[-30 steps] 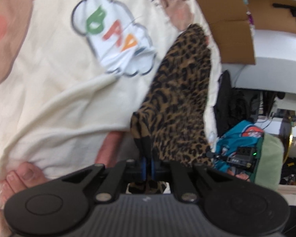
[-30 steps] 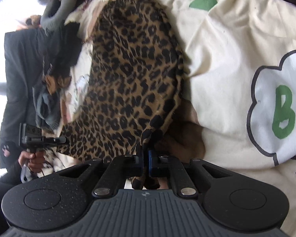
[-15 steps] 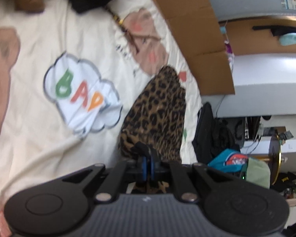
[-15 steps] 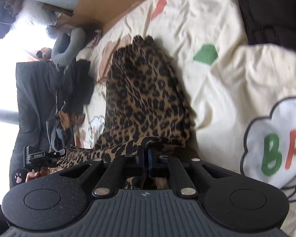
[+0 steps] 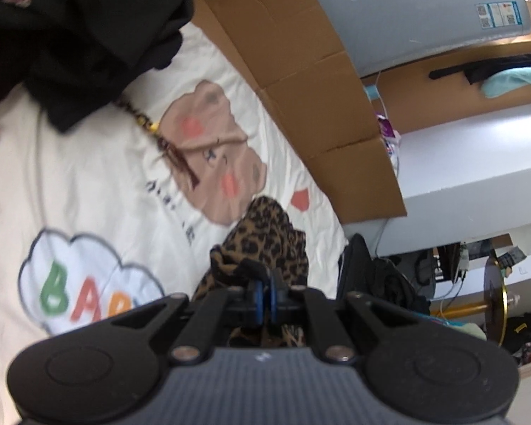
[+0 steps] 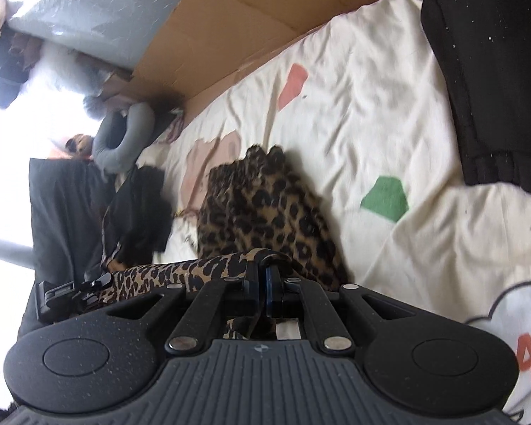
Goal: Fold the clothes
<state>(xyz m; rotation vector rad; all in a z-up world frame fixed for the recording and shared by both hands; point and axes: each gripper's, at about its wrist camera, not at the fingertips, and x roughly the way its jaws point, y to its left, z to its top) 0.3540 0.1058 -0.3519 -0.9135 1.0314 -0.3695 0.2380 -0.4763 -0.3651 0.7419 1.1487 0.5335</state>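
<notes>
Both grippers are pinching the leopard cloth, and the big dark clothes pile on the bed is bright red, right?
Not quite. The clothes pile is black, not red; the left wrist view shows it best. The rest holds: the left gripper and the right gripper are each shut on the leopard cloth, over the cream bed cover.

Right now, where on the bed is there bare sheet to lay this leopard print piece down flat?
Bare sheet lies between the cloud print and the black clothes pile. In the right wrist view, another patch sits between the cardboard and the dark folded garment. It is crowded where the leopard garment meets the dark heap.
</notes>
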